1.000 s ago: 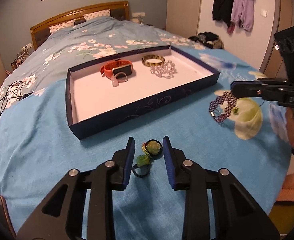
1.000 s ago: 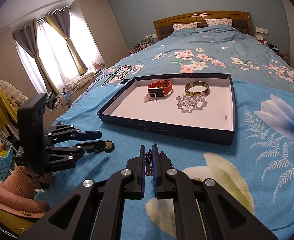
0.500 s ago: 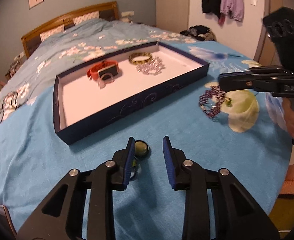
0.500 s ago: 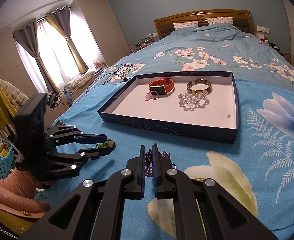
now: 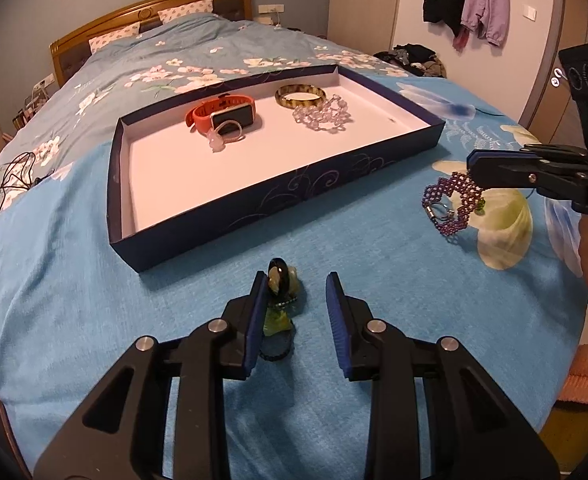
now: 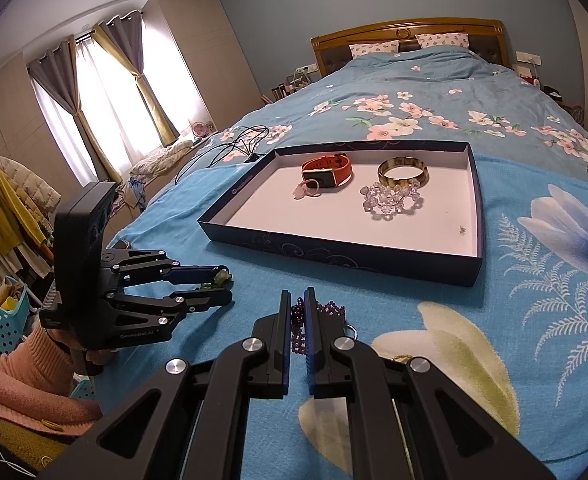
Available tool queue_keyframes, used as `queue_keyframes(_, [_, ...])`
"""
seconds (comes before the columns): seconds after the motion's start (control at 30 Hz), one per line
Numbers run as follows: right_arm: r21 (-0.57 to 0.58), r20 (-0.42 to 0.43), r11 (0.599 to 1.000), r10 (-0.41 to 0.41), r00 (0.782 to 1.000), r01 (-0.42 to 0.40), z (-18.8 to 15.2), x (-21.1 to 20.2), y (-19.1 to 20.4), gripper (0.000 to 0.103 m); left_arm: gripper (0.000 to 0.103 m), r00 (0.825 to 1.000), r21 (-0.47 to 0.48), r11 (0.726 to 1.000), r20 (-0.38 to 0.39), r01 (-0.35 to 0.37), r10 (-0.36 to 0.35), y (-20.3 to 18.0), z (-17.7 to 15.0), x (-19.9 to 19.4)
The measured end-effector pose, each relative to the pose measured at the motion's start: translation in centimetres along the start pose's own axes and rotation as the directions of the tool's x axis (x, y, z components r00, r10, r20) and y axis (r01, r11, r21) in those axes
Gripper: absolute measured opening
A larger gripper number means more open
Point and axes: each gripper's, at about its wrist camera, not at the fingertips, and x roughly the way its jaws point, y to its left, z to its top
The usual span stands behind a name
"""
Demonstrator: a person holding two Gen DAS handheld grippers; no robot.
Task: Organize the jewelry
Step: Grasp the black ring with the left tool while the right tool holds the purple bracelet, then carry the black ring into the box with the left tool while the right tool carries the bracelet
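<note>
Our right gripper (image 6: 297, 312) was clamped on the purple beaded bracelet (image 5: 449, 208) beside the tray (image 5: 333, 178), while our left gripper (image 5: 295, 300) stood apart, the green-and-black charm (image 5: 280, 280) seemingly touching one pad.

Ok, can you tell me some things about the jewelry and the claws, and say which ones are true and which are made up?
1. The right claw is shut on the purple beaded bracelet. True.
2. The orange watch lies on the bedspread outside the tray. False: it lies inside the tray.
3. The left claw stands open around the green and black ring piece. True: the piece sits beside one pad and the other pad is clear of it.
4. The tray is empty. False: it holds the watch, a brown bangle, a clear bead bracelet and a small pale ring.
5. The purple beaded bracelet is already in the tray. False: it hangs from the right claw above the bedspread.
</note>
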Motion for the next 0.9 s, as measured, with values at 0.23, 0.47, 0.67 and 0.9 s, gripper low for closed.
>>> queue_keyframes(0.23, [0.000, -0.001, 1.000, 0.000, 1.000, 0.000, 0.0, 0.0, 0.1, 0.005, 0.021, 0.999, -0.053, 0.998, -0.003, 0.047, -0.047, 1.0, 0.4, 0.5])
queue_keyframes(0.47, [0.002, -0.002, 1.000, -0.001, 1.000, 0.001, 0.0, 0.0, 0.3, 0.005, 0.021, 1.000, -0.036, 0.999, -0.004, 0.026, -0.026, 0.8, 0.4, 0.5])
queue_keyframes(0.67, [0.002, 0.001, 1.000, 0.001, 1.000, -0.001, 0.0, 0.0, 0.3, 0.005, 0.021, 0.999, 0.014, 1.000, 0.041, -0.011, 0.010, -0.2, 0.5, -0.4])
queue_keyframes(0.9, [0.001, 0.019, 1.000, 0.010, 1.000, -0.010, 0.5, -0.7, 0.0, 0.005, 0.021, 0.995, 0.021, 1.000, 0.100, -0.010, 0.008, -0.8, 0.7, -1.9])
